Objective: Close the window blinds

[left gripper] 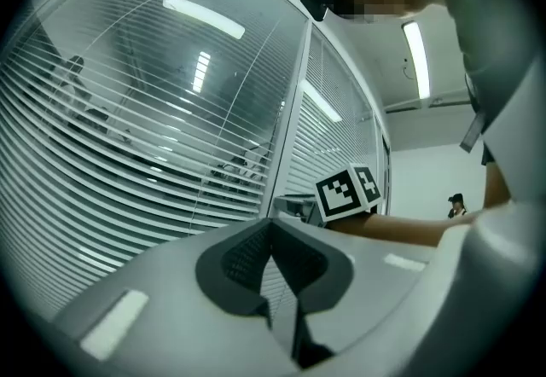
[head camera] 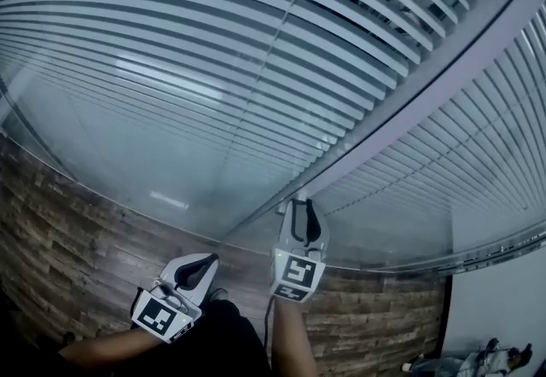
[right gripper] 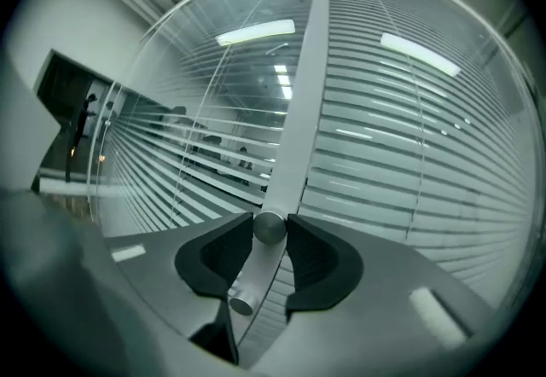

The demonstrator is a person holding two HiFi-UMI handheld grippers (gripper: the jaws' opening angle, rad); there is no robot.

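Slatted window blinds (head camera: 213, 68) hang behind glass on both sides of a pale upright mullion (head camera: 409, 102); their slats stand partly open. In the right gripper view, a round metal knob (right gripper: 270, 227) on the mullion (right gripper: 299, 111) sits between the two dark pads, which touch it on either side. A smaller metal stud (right gripper: 241, 304) shows lower on the same mullion. My right gripper (head camera: 300, 203) is up against the frame. My left gripper (head camera: 212, 258) hangs lower and to the left, away from the glass, with its jaws shut (left gripper: 273, 234) on nothing.
A dark wood-plank floor (head camera: 77, 239) runs along the foot of the glass. A white wall (head camera: 499, 307) stands at the lower right, with small objects (head camera: 478, 360) on the floor beside it. The right blind's bottom rail (head camera: 499, 252) hangs above the floor.
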